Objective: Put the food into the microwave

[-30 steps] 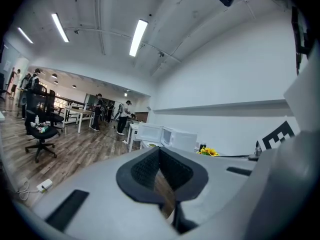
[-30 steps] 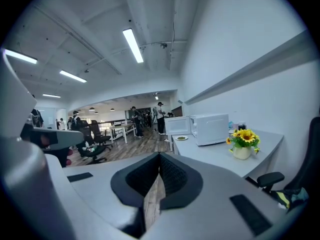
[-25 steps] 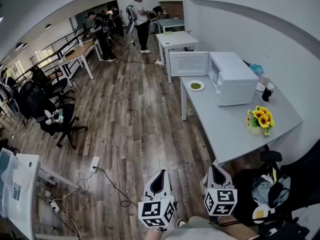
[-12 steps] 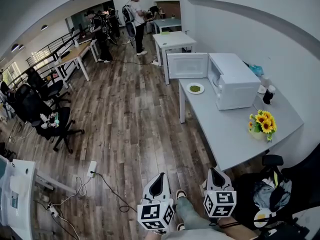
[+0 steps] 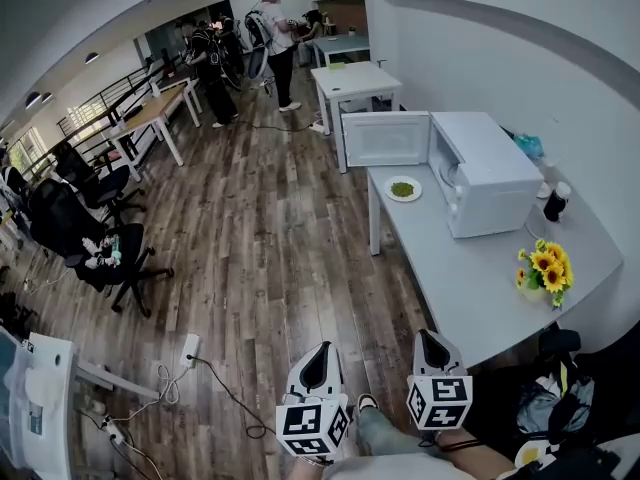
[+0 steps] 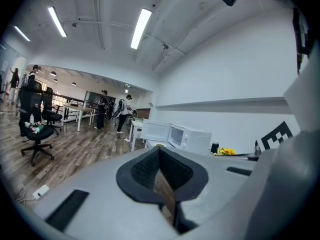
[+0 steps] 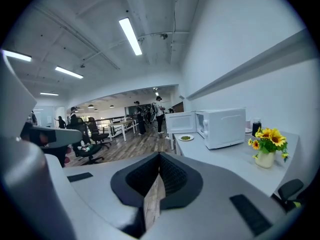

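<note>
A white microwave (image 5: 485,173) stands on a long grey table (image 5: 470,288) at the right, its door (image 5: 386,139) swung open to the left. A white plate of green food (image 5: 402,190) lies on the table just in front of the open door. My left gripper (image 5: 318,360) and right gripper (image 5: 432,346) hang side by side over the wooden floor, well short of the table, both shut and empty. The right gripper view shows the microwave (image 7: 225,126) and the plate (image 7: 186,138) far ahead beyond the right gripper (image 7: 159,156). In the left gripper view, the left gripper (image 6: 160,151) points toward the microwave (image 6: 192,138).
A vase of sunflowers (image 5: 546,268) and a dark cup (image 5: 556,201) stand on the table near the wall. A black chair with a bag (image 5: 560,388) sits by the table's near end. Office chairs (image 5: 85,233), a floor power strip (image 5: 190,348), a white table (image 5: 355,80) and people (image 5: 275,28) lie beyond.
The view has shifted as I walk: the table and microwave now sit further right and lower in the head view. Both grippers hold the same shut pose.
</note>
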`<state>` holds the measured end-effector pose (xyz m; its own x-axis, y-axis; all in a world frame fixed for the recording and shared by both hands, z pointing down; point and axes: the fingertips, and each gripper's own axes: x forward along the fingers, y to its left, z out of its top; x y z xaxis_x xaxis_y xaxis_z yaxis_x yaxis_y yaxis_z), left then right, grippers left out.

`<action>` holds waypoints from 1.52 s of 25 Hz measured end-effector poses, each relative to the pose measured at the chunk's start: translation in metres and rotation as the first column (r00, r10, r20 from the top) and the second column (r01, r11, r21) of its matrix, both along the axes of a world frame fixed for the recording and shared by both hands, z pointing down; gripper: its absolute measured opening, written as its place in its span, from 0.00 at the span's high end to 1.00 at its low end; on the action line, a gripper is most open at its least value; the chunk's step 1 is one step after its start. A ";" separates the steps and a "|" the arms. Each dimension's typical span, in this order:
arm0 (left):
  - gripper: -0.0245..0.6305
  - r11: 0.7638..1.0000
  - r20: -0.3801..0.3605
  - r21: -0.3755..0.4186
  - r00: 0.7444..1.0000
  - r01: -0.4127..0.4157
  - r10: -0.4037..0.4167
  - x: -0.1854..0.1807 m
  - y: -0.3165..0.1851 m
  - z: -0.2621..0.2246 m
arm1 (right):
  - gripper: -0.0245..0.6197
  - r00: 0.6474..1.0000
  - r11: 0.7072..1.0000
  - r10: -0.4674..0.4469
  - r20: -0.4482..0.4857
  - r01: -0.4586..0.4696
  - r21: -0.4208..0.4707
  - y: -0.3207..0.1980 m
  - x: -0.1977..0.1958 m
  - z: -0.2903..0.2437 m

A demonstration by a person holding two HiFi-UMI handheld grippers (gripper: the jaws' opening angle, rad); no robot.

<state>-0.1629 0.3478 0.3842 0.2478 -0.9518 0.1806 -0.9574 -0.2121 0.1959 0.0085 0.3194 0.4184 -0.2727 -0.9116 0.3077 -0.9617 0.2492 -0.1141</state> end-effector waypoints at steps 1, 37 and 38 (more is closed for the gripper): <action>0.96 1.000 0.002 -0.001 1.000 0.001 -0.001 -0.001 -0.008 -0.001 | 0.94 1.000 1.000 -0.003 0.000 0.003 -0.001 -0.008 -0.002 -0.001; 0.96 0.996 0.031 -0.041 0.997 0.077 -0.076 -0.054 -0.193 0.012 | 0.94 0.994 0.992 -0.111 -0.008 0.110 -0.059 -0.206 -0.042 0.016; 0.96 0.997 0.034 -0.040 0.997 0.074 -0.072 -0.053 -0.198 0.011 | 0.94 0.994 0.992 -0.108 -0.006 0.108 -0.058 -0.210 -0.042 0.016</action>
<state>-0.2160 0.1502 0.3947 0.1714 -0.9588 0.2263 -0.9760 -0.1339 0.1718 -0.0331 0.1091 0.4341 -0.3657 -0.8576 0.3616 -0.9305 0.3450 -0.1229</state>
